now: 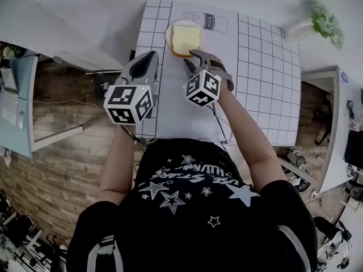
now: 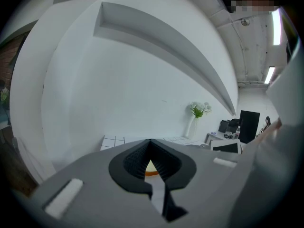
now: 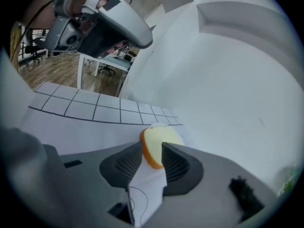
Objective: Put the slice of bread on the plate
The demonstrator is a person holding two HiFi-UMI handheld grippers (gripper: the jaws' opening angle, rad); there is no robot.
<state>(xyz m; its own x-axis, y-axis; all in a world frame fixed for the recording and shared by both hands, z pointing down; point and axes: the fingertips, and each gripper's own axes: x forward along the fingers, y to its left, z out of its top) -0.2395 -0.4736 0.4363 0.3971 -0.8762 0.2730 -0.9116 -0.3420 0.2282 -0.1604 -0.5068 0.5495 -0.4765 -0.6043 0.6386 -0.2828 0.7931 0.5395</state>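
Observation:
A pale yellow slice of bread [image 1: 186, 39] with an orange-brown crust lies flat on a small white plate [image 1: 169, 34] at the far end of the white table. My right gripper [image 1: 193, 59] sits just on the near side of it, open. In the right gripper view the bread [image 3: 162, 143] shows in the gap between the jaw tips of the right gripper [image 3: 152, 149], with the plate's rim [image 3: 159, 125] behind it. My left gripper [image 1: 148, 60] hovers to the left of the plate, shut and empty. In the left gripper view a sliver of bread [image 2: 150, 167] shows below the left gripper's [image 2: 150, 144] touching tips.
The table carries a white mat [image 1: 266, 78] with a grid of black lines and a drawn milk carton [image 1: 215, 22]. A white vase with green sprigs [image 1: 317, 21] stands at the far right corner. Wooden floor [image 1: 62, 157] and desks flank the table.

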